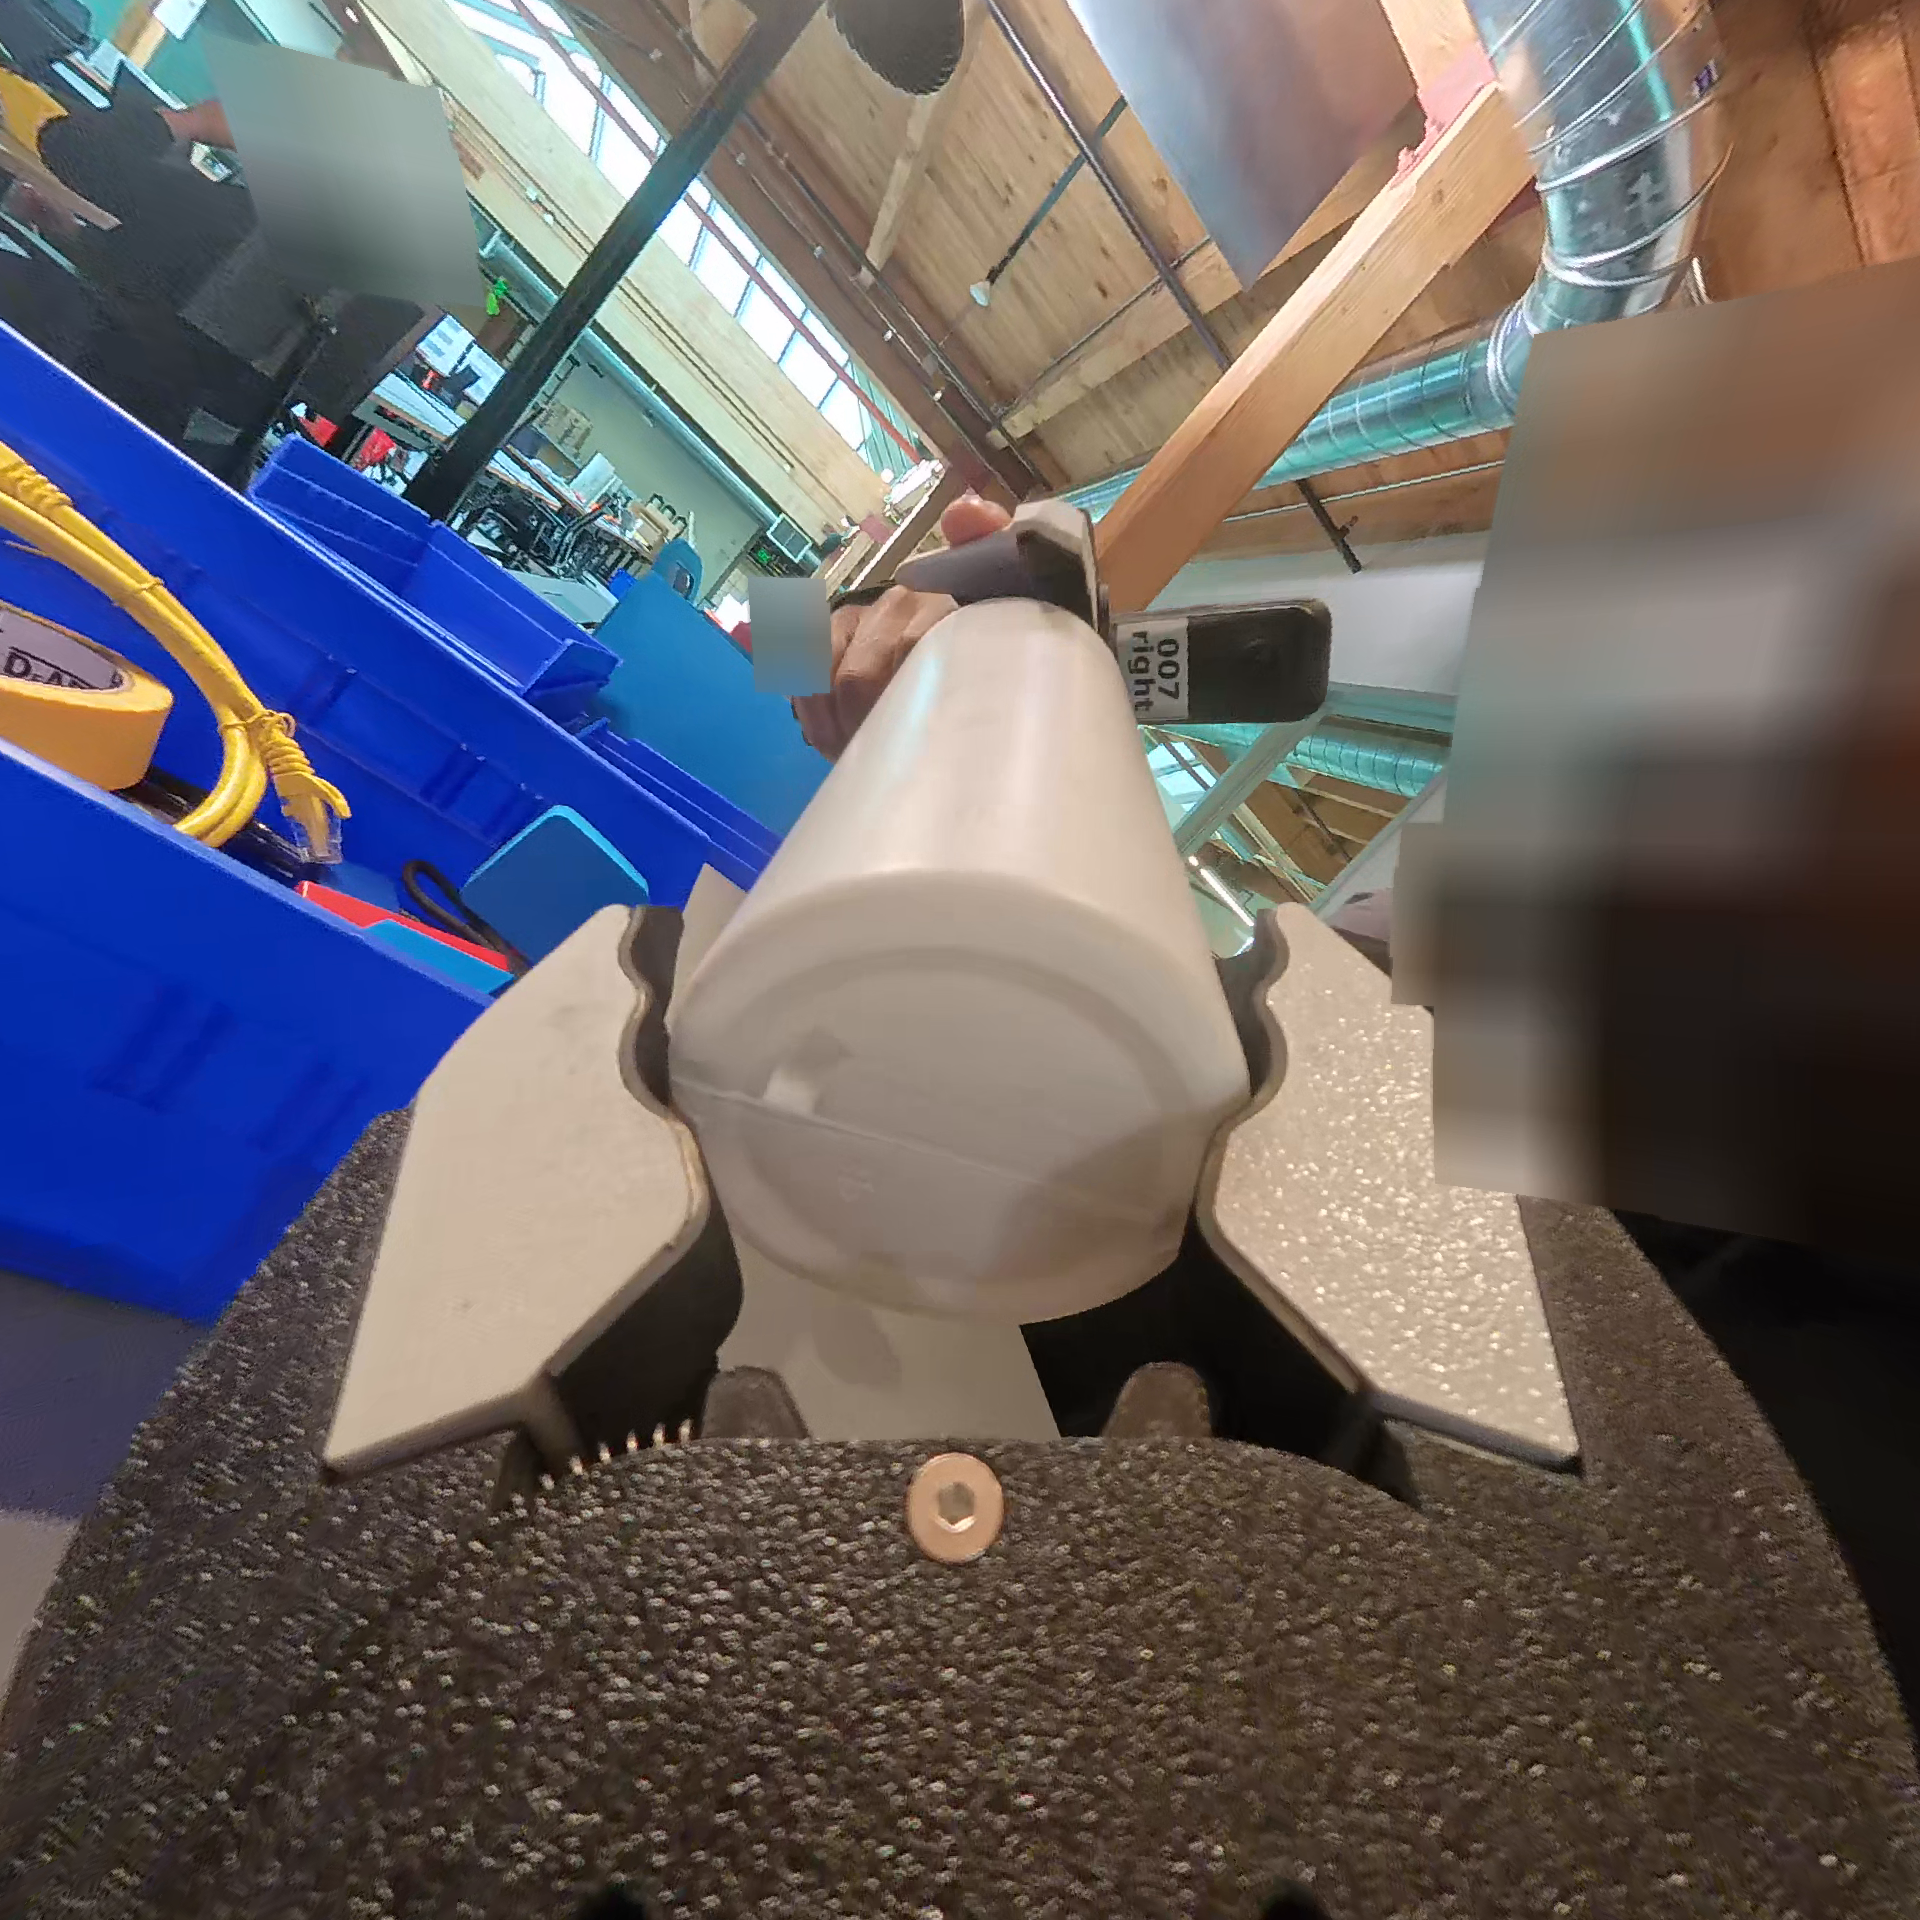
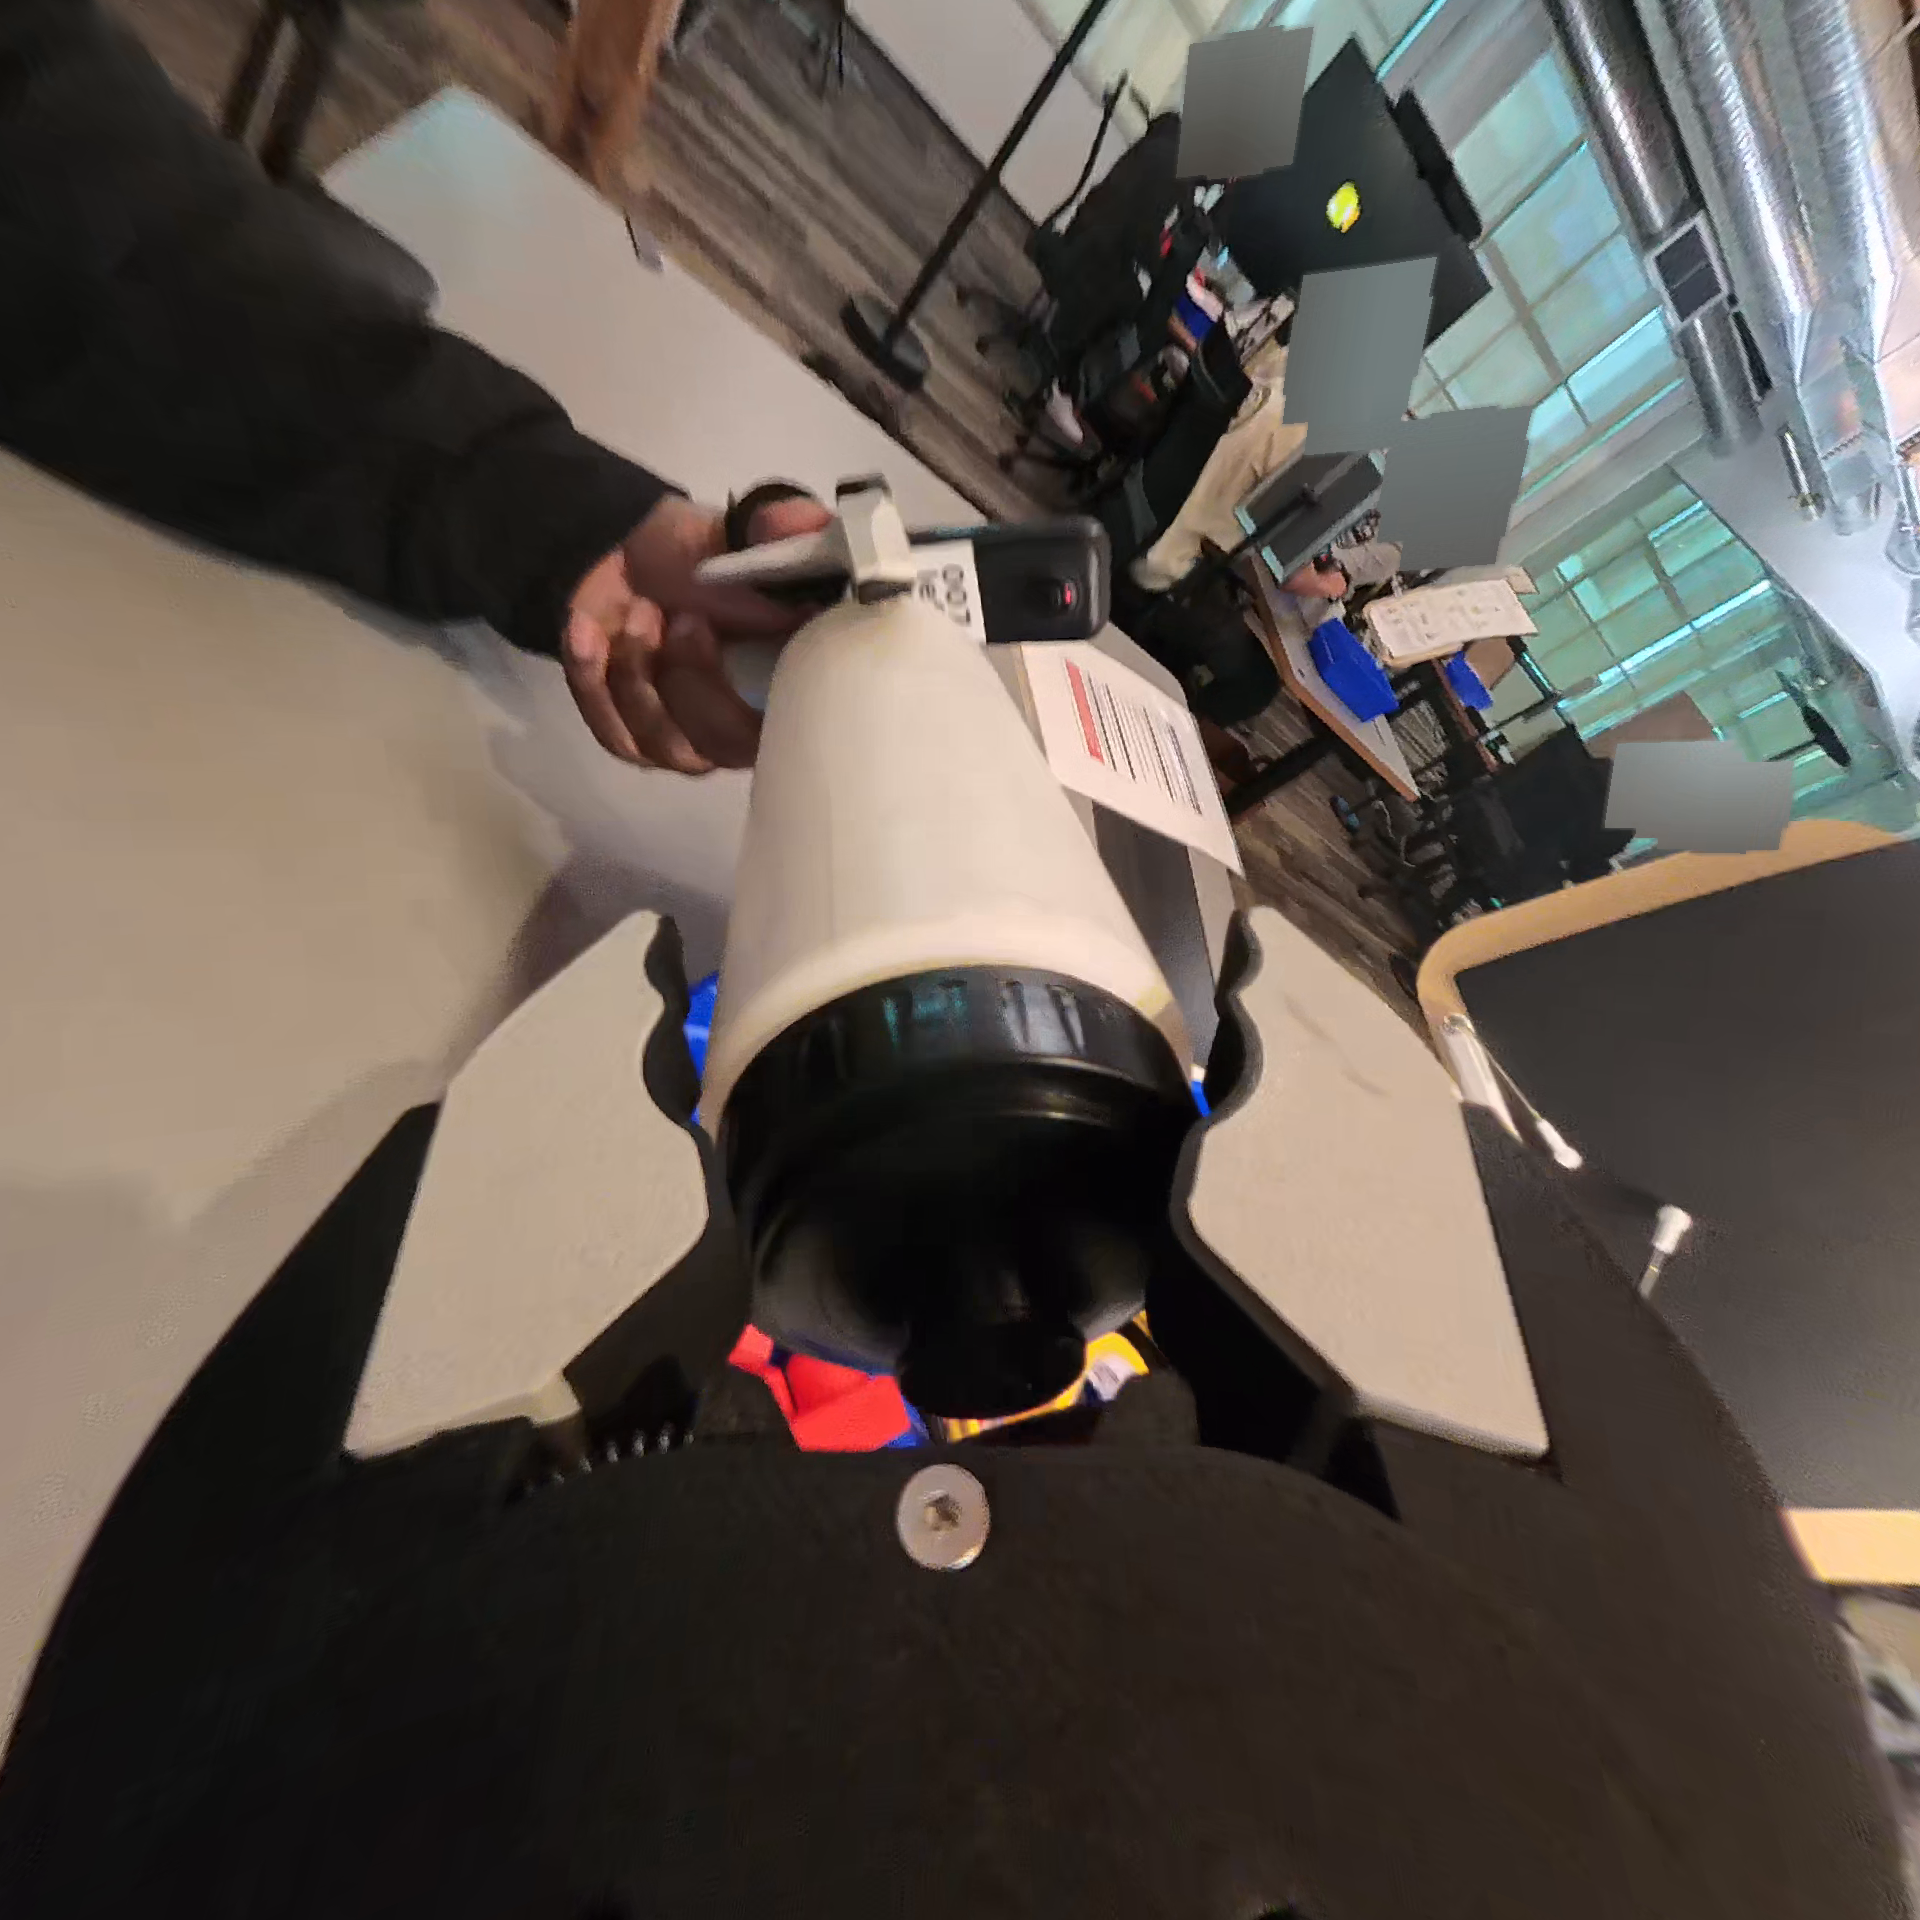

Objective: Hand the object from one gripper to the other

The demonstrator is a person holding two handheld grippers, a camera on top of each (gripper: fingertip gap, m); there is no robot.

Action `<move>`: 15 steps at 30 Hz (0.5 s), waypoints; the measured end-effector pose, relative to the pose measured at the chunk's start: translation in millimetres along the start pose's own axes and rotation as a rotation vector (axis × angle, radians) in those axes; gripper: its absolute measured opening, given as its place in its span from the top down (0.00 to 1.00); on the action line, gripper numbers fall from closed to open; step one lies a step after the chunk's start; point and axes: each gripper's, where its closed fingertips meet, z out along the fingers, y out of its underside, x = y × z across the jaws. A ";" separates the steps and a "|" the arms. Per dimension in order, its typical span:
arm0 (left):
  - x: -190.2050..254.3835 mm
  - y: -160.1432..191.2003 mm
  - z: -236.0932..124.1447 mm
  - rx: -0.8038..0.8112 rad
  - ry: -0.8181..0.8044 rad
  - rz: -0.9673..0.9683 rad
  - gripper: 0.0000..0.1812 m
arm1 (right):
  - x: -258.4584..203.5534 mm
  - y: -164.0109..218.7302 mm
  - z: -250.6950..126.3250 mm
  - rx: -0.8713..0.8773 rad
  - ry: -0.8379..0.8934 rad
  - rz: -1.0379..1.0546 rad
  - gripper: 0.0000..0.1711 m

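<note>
Between the two grey fingers of the left gripper (image 1: 951, 1049) sits the flat white base of a white bottle (image 1: 956, 935), and both fingers press against its sides, so the jaws are closed partway on it. The bottle runs away from that camera toward its far end, where the right gripper (image 1: 1049, 582) meets it, a person's hand (image 1: 862, 665) wrapped around that gripper's handle. Seen from the right wrist, the right gripper (image 2: 951, 1049) has its own grey fingers standing on either side of the bottle's black cap (image 2: 956, 1143); the left finger touches the white rim just above the cap, while on the right a thin gap seems to show, so I cannot tell whether this grip is firm. From here the white bottle (image 2: 914, 810) points toward the far left gripper (image 2: 873, 551), held by a hand (image 2: 655, 665) coming out of a black sleeve (image 2: 312, 416). Left of the bottle in the left wrist view lie blue bins (image 1: 312, 727) holding a yellow cable (image 1: 239, 717) and a roll of yellow tape (image 1: 73, 696). Beyond the bottle in the right wrist view a pale table (image 2: 208, 831) carries a printed sheet (image 2: 1132, 748).
</note>
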 end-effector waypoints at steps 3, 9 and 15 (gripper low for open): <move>0.1 2.7 -0.3 -0.016 0.000 0.018 0.41 | -2.5 3.9 0.4 -0.052 -0.002 -0.034 0.44; -1.3 11.2 2.6 -0.054 -0.001 0.051 0.42 | -5.7 11.2 -3.4 -0.116 -0.014 -0.072 0.45; 2.6 21.9 6.9 -0.097 0.046 0.059 0.42 | -9.9 2.6 -8.6 -0.063 -0.051 -0.030 0.44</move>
